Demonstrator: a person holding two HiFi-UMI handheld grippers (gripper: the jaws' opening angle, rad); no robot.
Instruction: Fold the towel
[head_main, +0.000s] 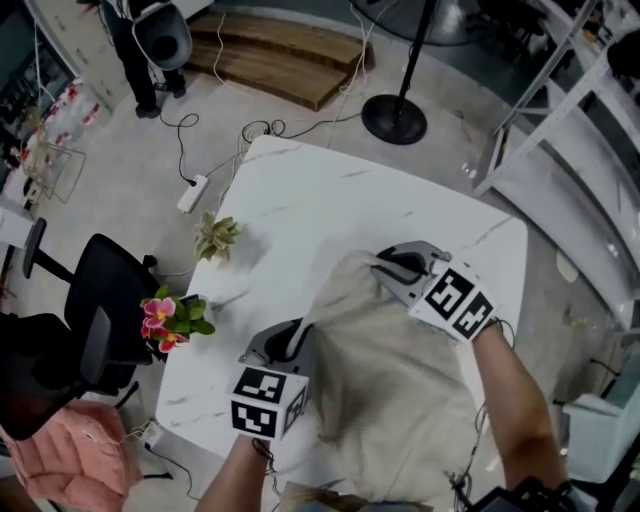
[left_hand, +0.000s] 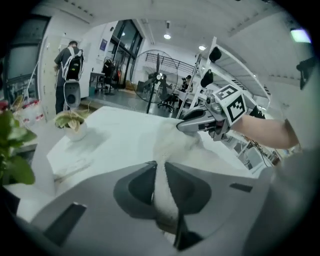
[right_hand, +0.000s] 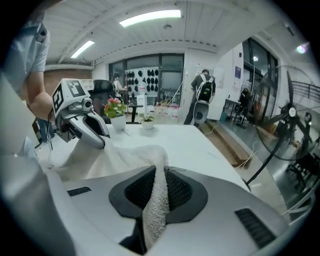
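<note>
A beige towel (head_main: 390, 380) lies on the white marble table (head_main: 300, 200), its near part hanging over the front edge. My left gripper (head_main: 299, 333) is shut on the towel's left edge; in the left gripper view the cloth (left_hand: 165, 195) runs pinched between the jaws. My right gripper (head_main: 384, 268) is shut on the towel's far corner; in the right gripper view a strip of towel (right_hand: 156, 200) hangs squeezed between its jaws. Between the two grippers the cloth is gathered into a raised ridge. Each gripper shows in the other's view: the right gripper (left_hand: 192, 123) and the left gripper (right_hand: 92, 134).
A small potted plant (head_main: 216, 238) and a pot of pink flowers (head_main: 170, 320) stand near the table's left edge. A black office chair (head_main: 100, 300) is left of the table, a fan stand (head_main: 394, 118) beyond it, white shelving (head_main: 570, 130) at right. A person (head_main: 135, 55) stands far back.
</note>
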